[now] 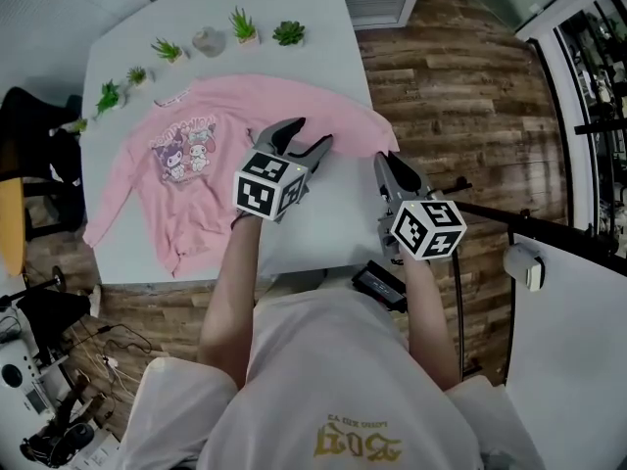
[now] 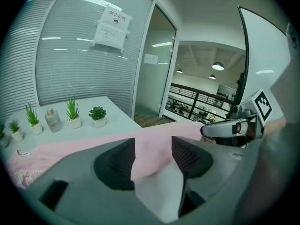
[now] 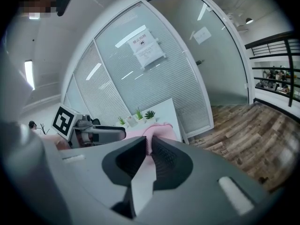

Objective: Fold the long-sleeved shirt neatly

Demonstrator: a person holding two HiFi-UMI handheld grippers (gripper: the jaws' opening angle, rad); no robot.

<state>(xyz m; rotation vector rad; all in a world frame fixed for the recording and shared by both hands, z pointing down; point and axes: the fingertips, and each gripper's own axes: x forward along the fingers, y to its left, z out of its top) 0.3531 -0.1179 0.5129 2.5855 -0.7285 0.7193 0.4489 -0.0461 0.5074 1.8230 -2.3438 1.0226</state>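
Pale grey tabletop [image 1: 323,57] is carrying the pink long-sleeved cartoon-print shirt [image 1: 211,199], lying spread flat, print up. I'm holding my left gripper [image 1: 313,133] over its right half, jaws apart, gripping nothing. My right gripper [image 1: 387,157] is pinching the right sleeve [image 1: 353,120] at its end. No fold is showing yet, so I judge the folding is only beginning.

Pink shirt [image 1: 230,106] with a purple-and-white cartoon print, perhaps two figures — pale grey table [image 1: 323,57], green plants [image 1: 243,23]
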